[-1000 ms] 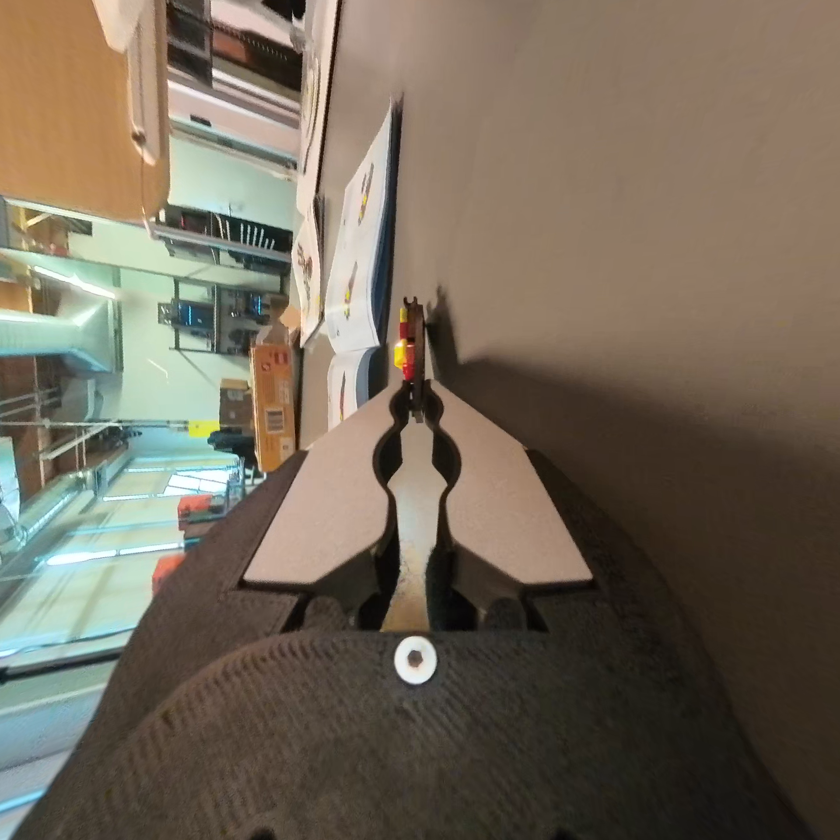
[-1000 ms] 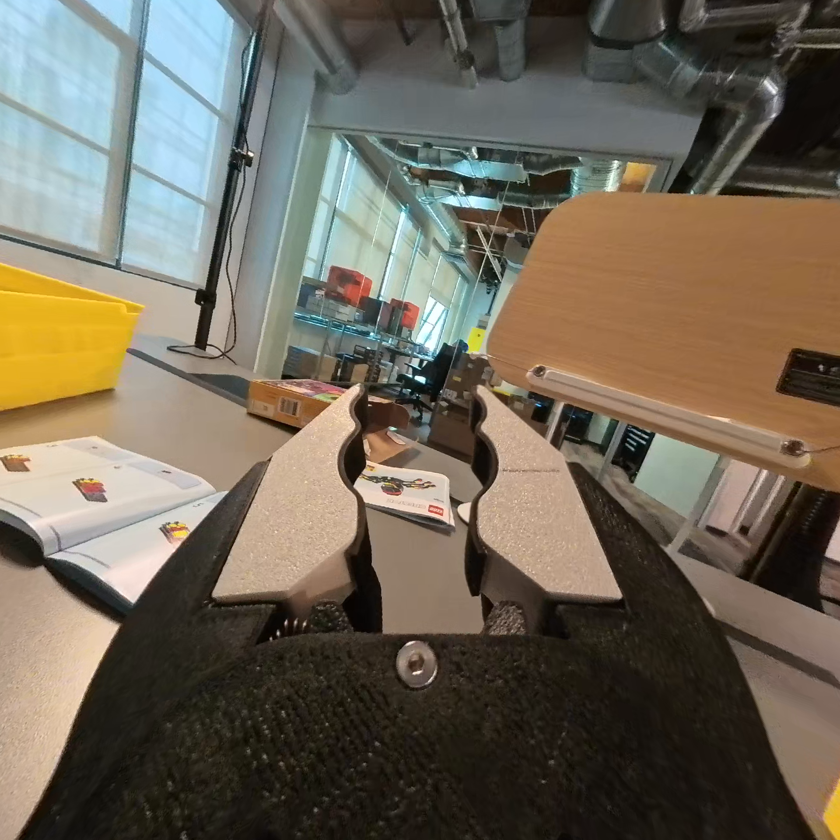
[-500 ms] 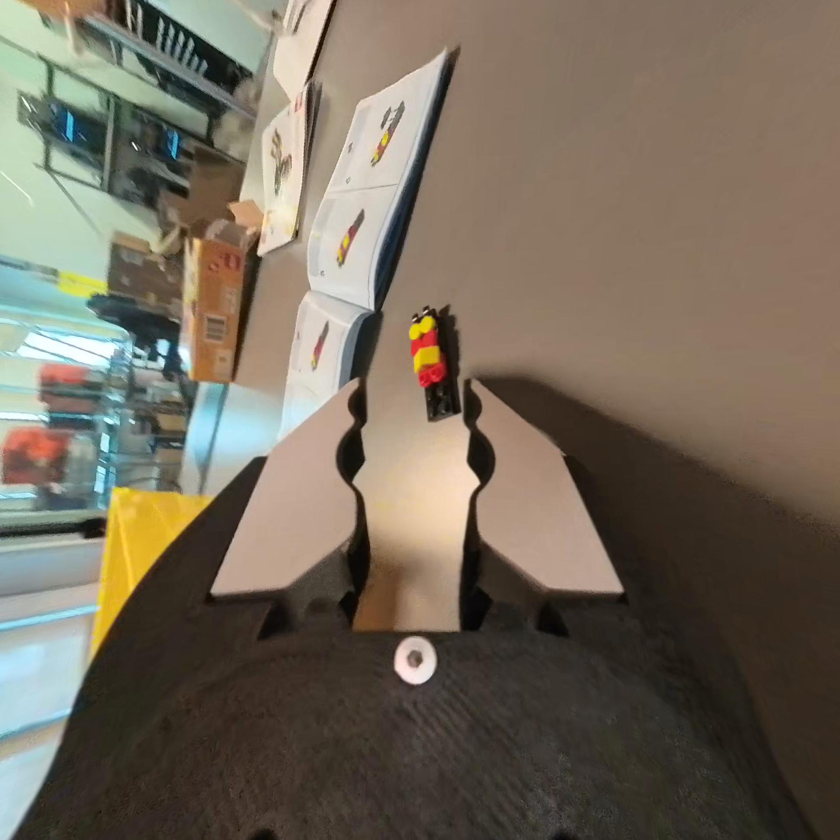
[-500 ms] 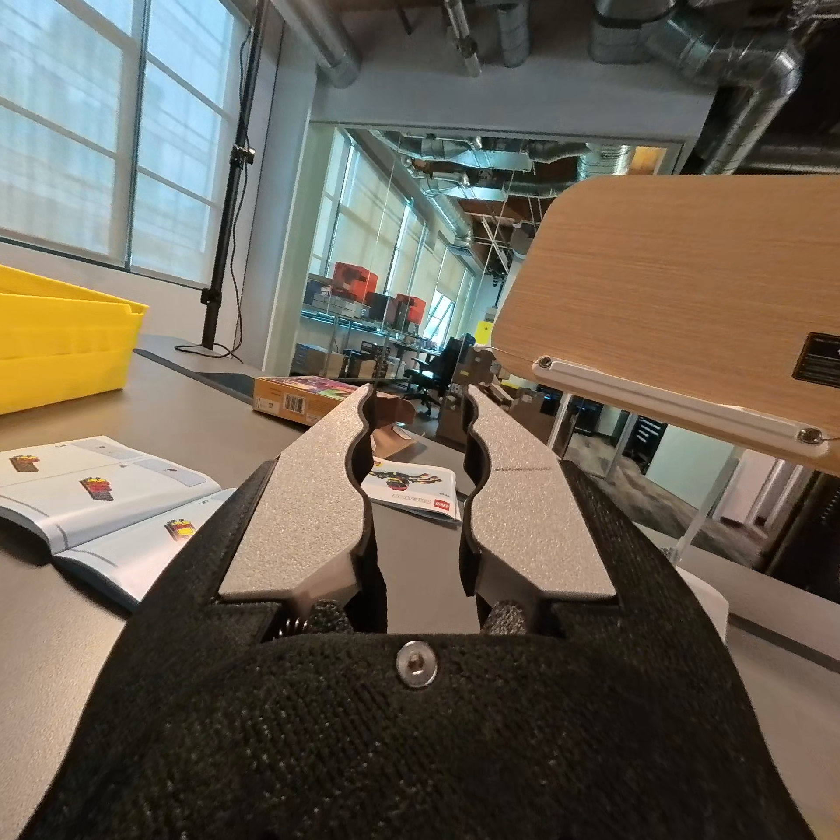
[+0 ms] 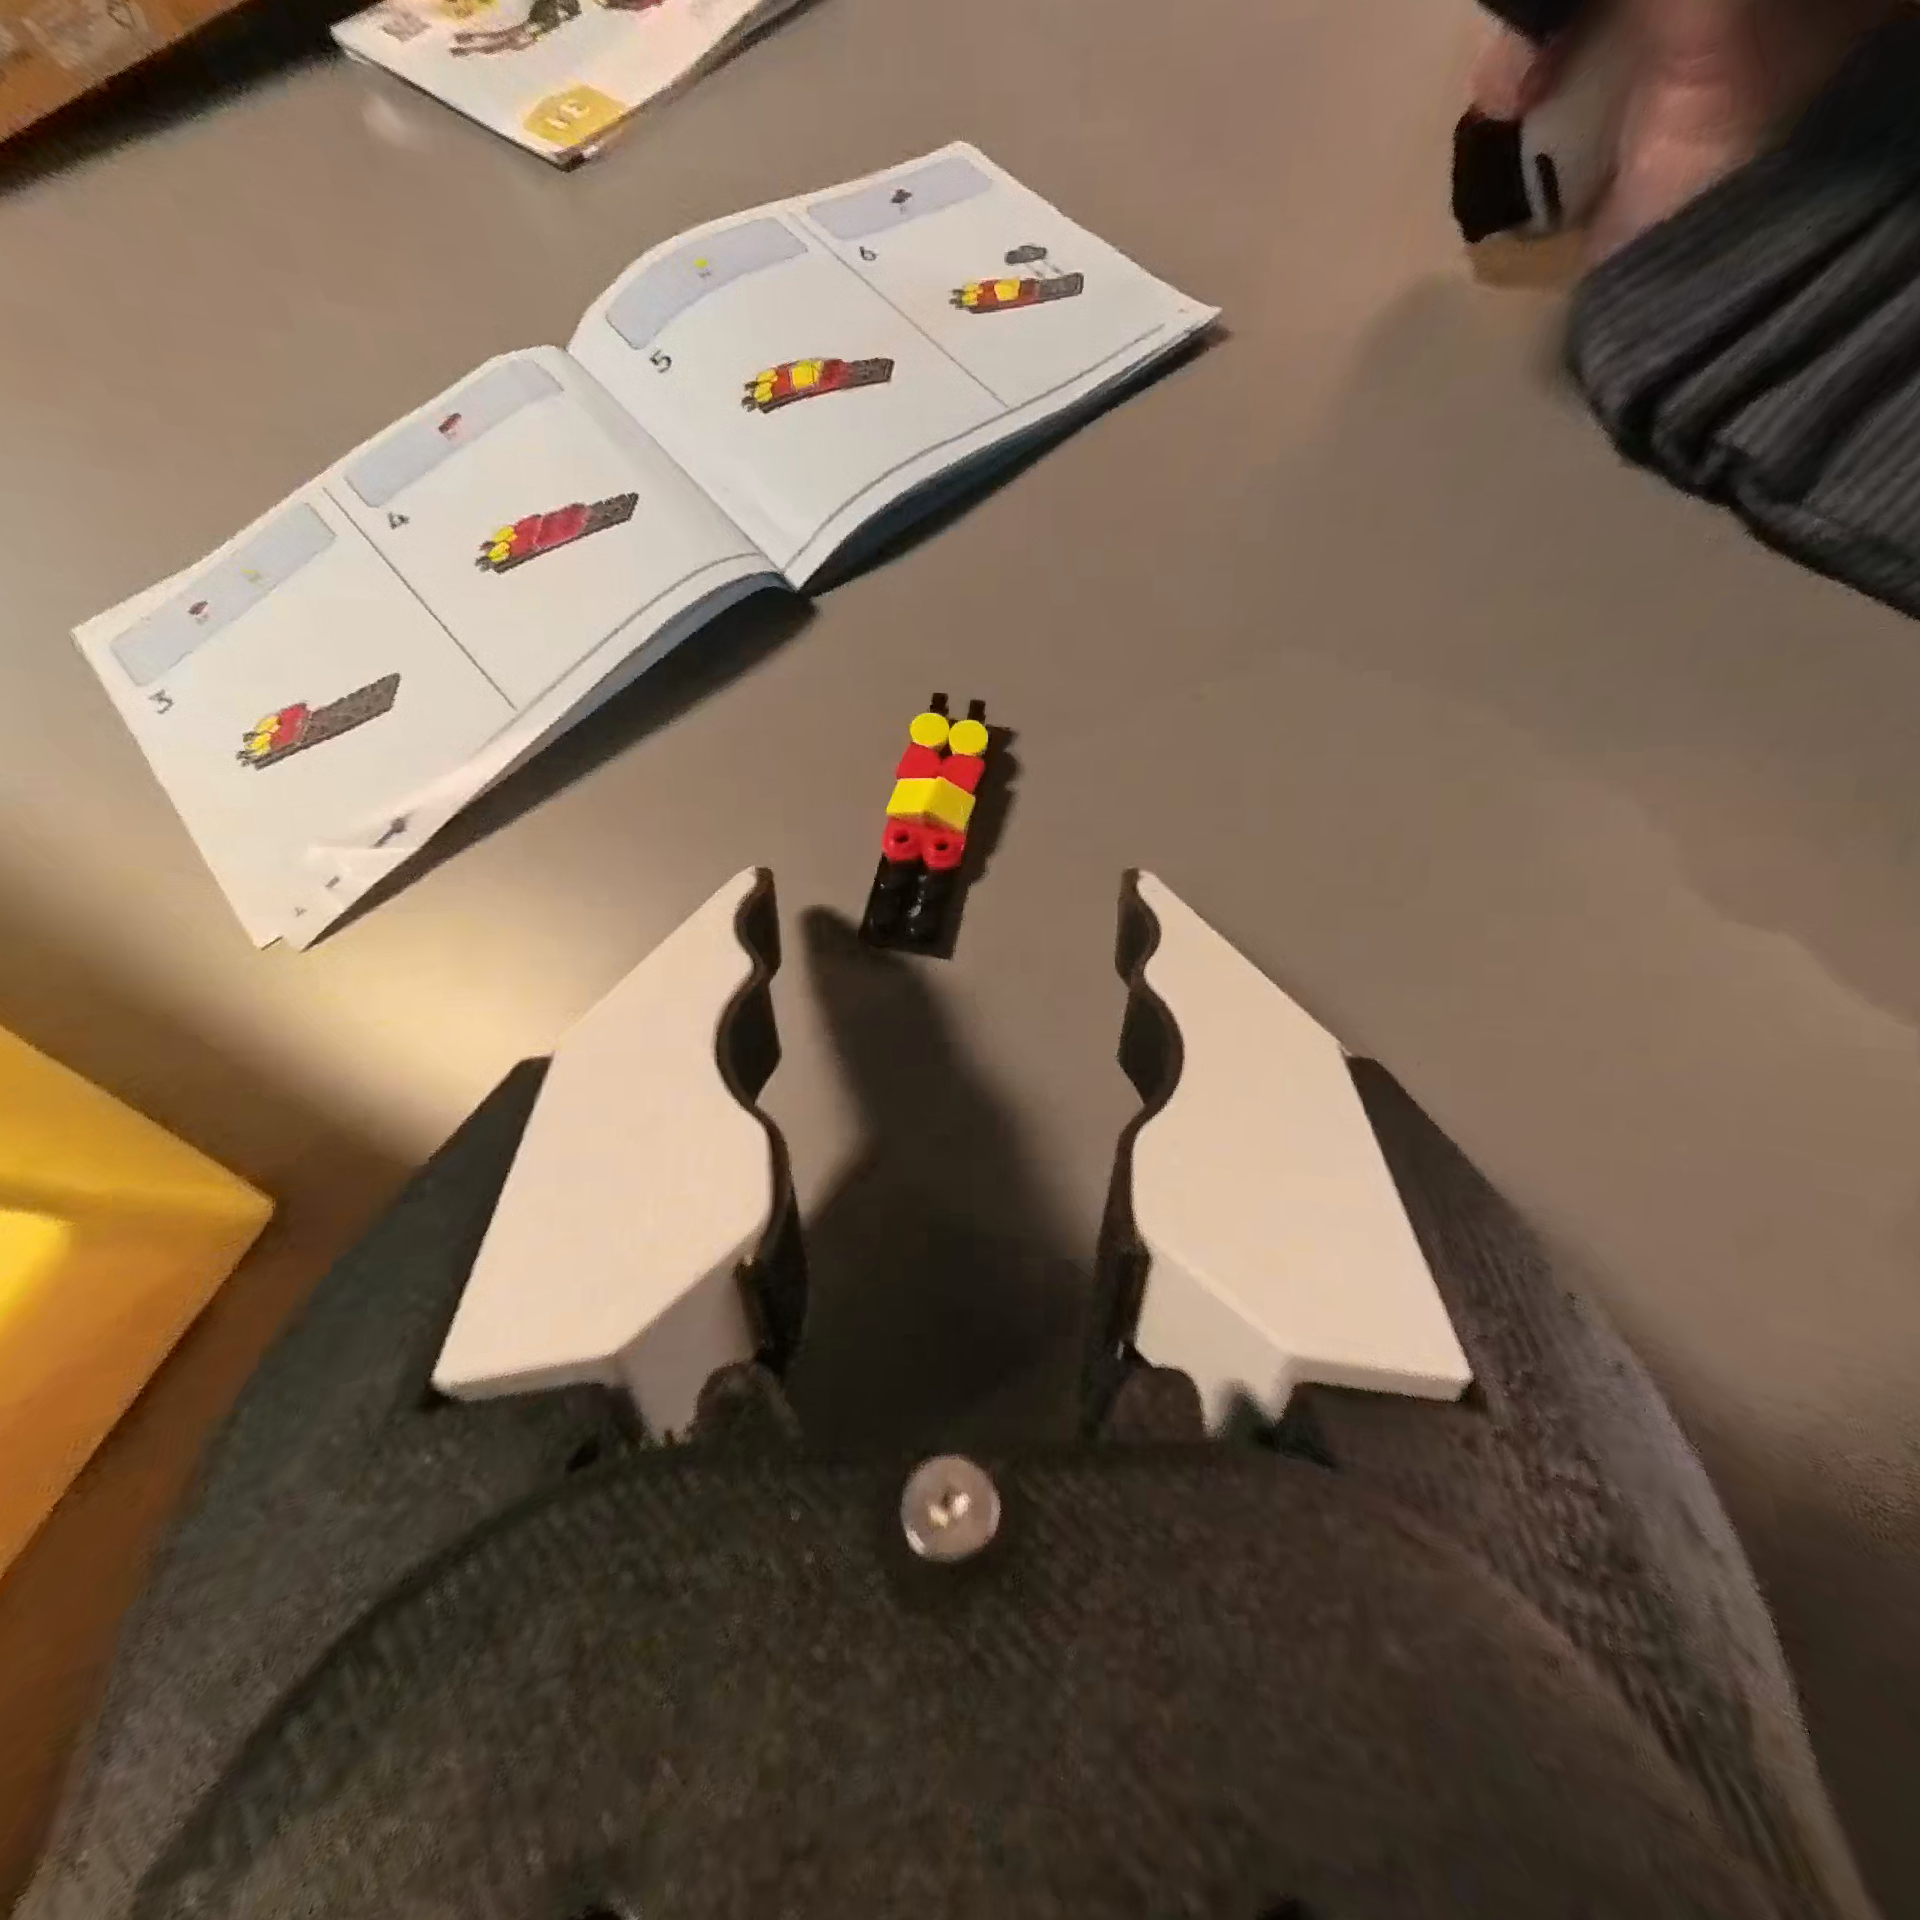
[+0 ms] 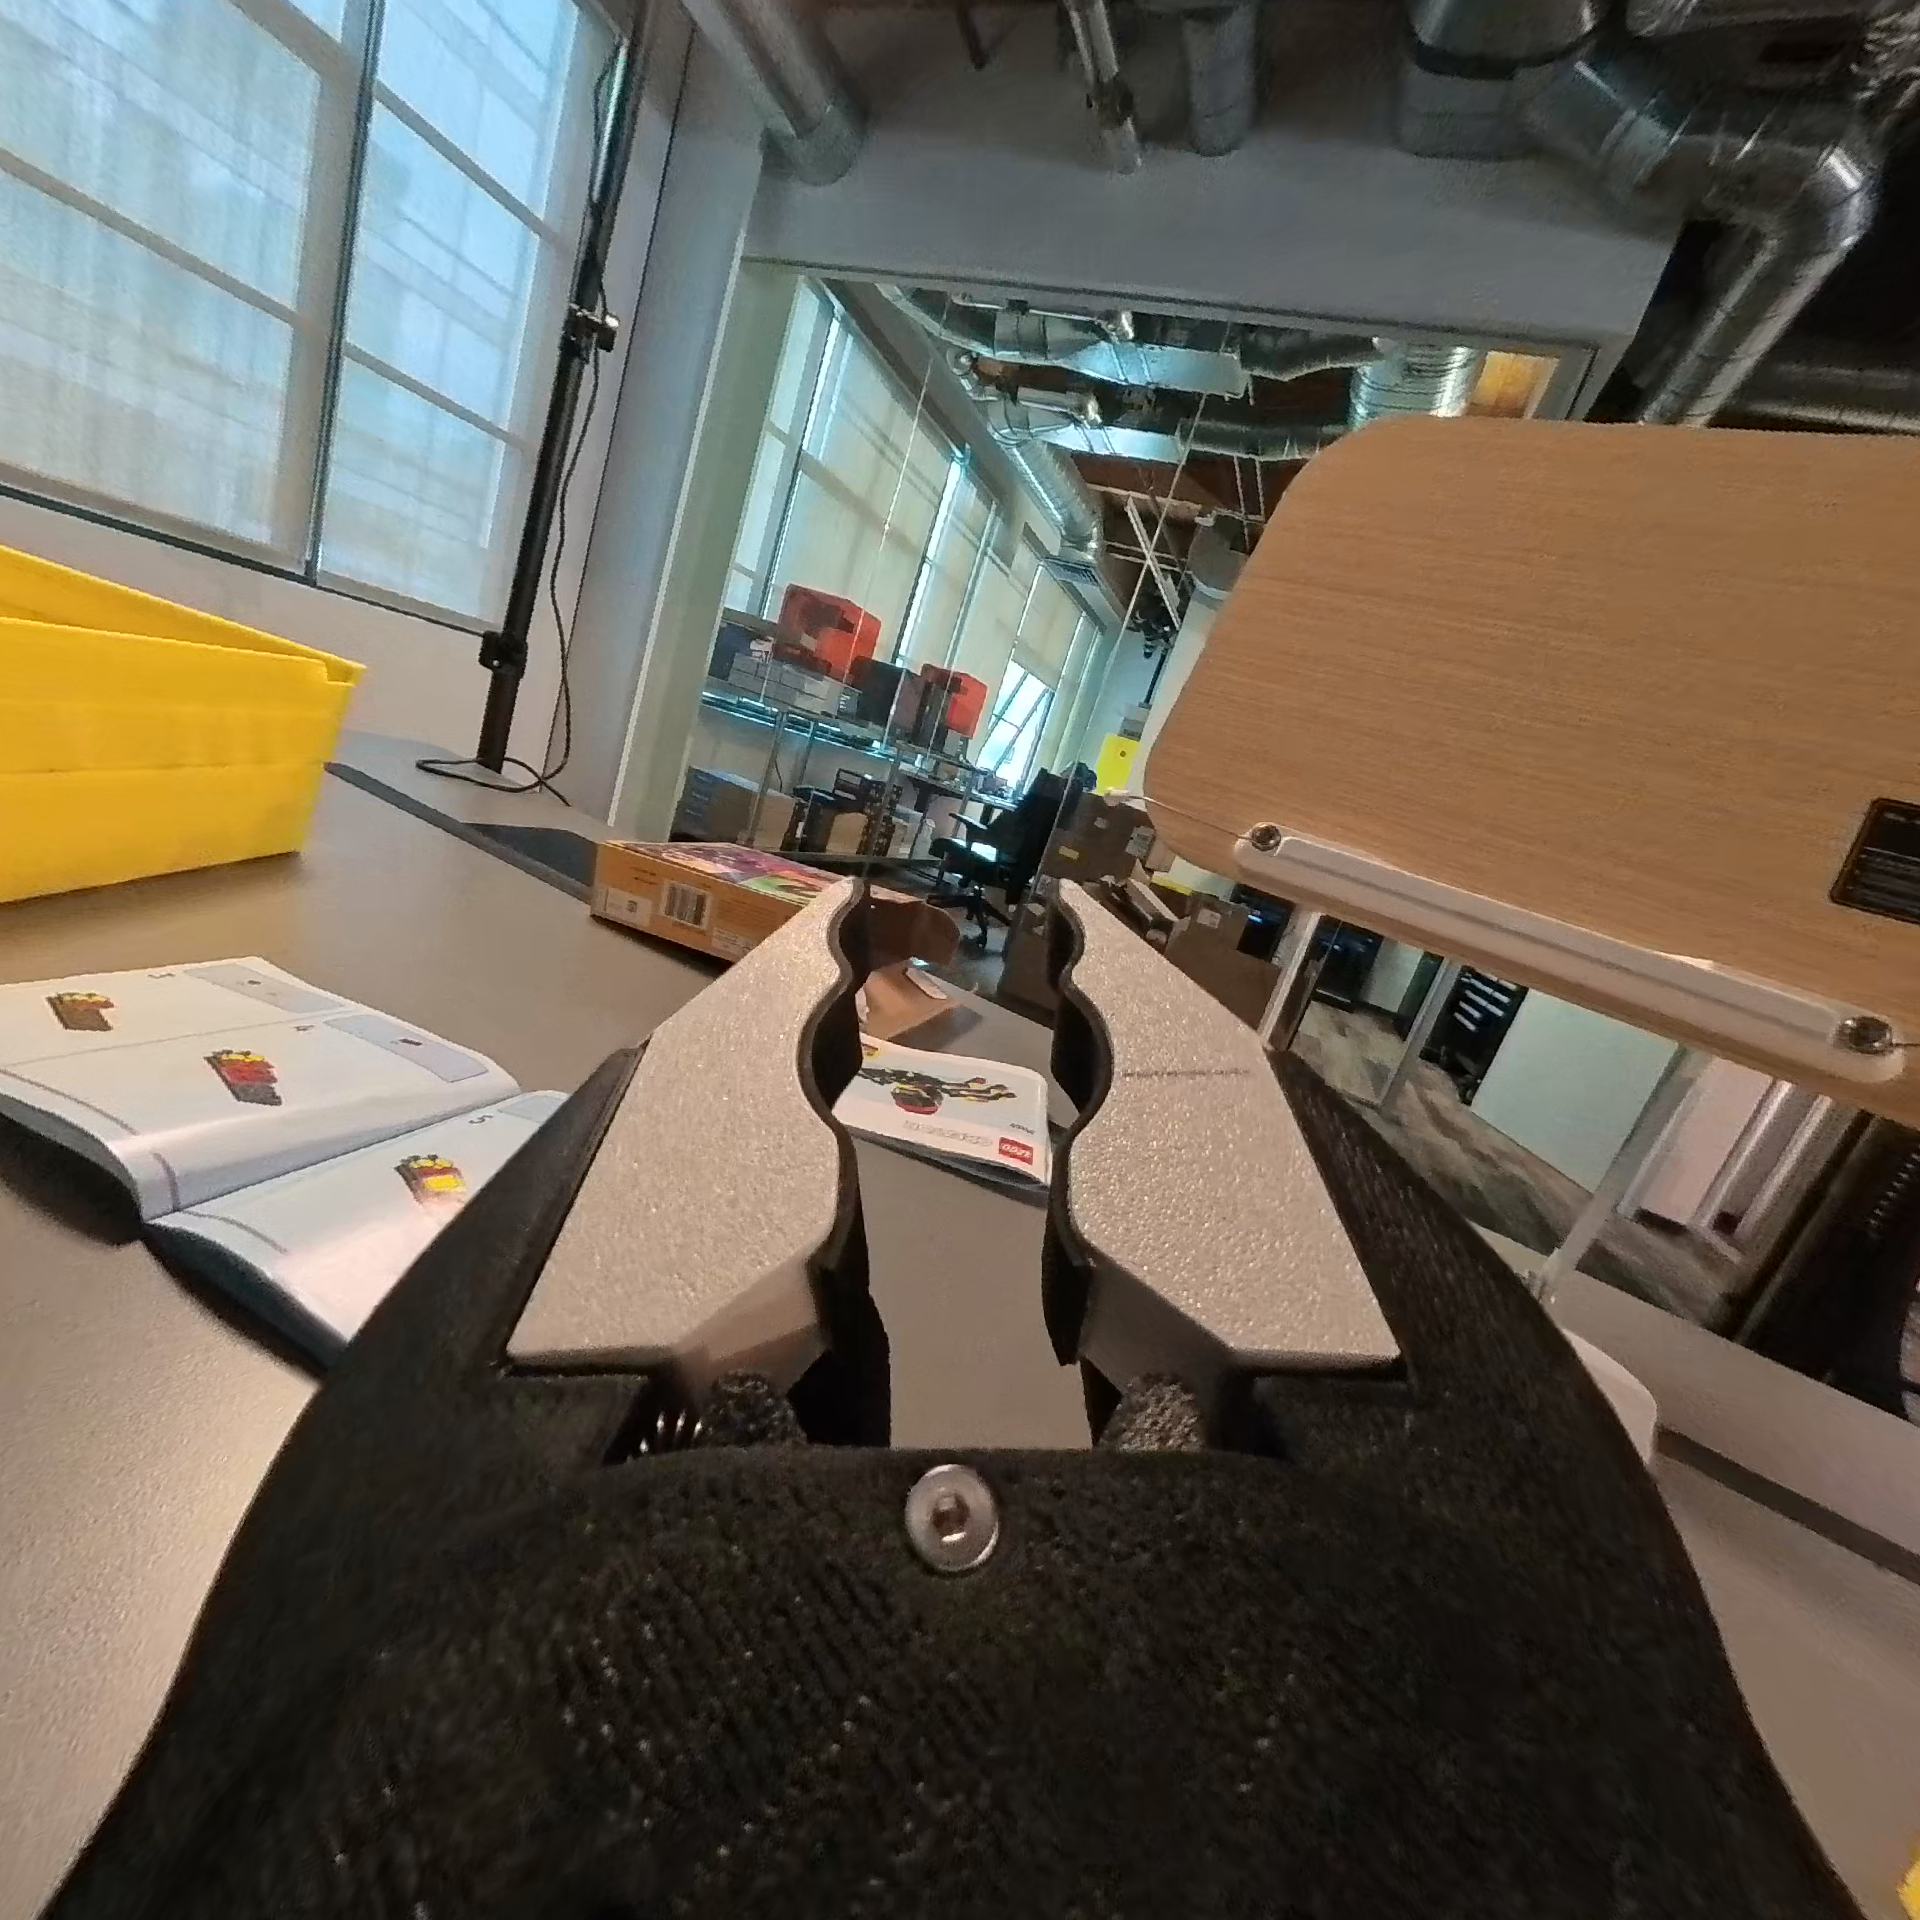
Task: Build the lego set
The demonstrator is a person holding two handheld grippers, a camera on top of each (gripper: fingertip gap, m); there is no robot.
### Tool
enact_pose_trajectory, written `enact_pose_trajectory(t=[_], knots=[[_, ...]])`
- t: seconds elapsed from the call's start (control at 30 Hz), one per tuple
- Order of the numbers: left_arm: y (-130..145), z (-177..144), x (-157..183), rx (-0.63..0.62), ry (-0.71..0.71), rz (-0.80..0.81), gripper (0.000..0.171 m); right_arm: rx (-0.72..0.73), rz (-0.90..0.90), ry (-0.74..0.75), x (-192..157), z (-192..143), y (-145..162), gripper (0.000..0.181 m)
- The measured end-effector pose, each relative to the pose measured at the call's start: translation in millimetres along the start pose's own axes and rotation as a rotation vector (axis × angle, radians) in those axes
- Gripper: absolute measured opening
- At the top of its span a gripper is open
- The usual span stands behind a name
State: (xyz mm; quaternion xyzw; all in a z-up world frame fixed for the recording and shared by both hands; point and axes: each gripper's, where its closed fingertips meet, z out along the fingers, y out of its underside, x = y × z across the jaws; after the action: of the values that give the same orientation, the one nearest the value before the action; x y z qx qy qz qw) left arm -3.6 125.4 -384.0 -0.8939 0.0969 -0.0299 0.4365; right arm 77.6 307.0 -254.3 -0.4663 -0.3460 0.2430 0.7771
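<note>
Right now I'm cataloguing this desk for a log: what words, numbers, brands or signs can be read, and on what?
I won't copy out writing; here is what bears it.
Open instruction booklet: printed step numbers beside build pictures.
Closed booklet: a number badge and a small red logo.
Orange box: barcode label, print too small.
Dark plate on the wooden board: too blurred to read.

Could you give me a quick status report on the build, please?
Left gripper open, empty. Right gripper open, empty. Lego piece flat on table, just ahead of left. Nothing in the way.
</note>
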Motion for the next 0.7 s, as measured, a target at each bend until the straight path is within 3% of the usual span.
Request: enact_pose_trajectory(t=[0.23, 0.4, 0.6, 0.7], knots=[[-5, 5, 11, 0.006, 0.058, -0.011, 0.06, -0.003, -0.015, -0.008, -2, -4, -1, 0.031], [-13, -3, 2, 0.081, 0.037, -0.063, 0.062, -0.004, -0.028, -0.01, -4, -6, -3, 0.03], [-2, -2, 3, 0.012, 0.131, -0.169, 0.07, -0.004, -0.033, -0.024, -7, -7, -4, 0.03], [1, -2, 5, -0.004, 0.142, -0.141, 0.068, -0.004, -0.045, -0.044, -12, -7, -5, 0.03]])
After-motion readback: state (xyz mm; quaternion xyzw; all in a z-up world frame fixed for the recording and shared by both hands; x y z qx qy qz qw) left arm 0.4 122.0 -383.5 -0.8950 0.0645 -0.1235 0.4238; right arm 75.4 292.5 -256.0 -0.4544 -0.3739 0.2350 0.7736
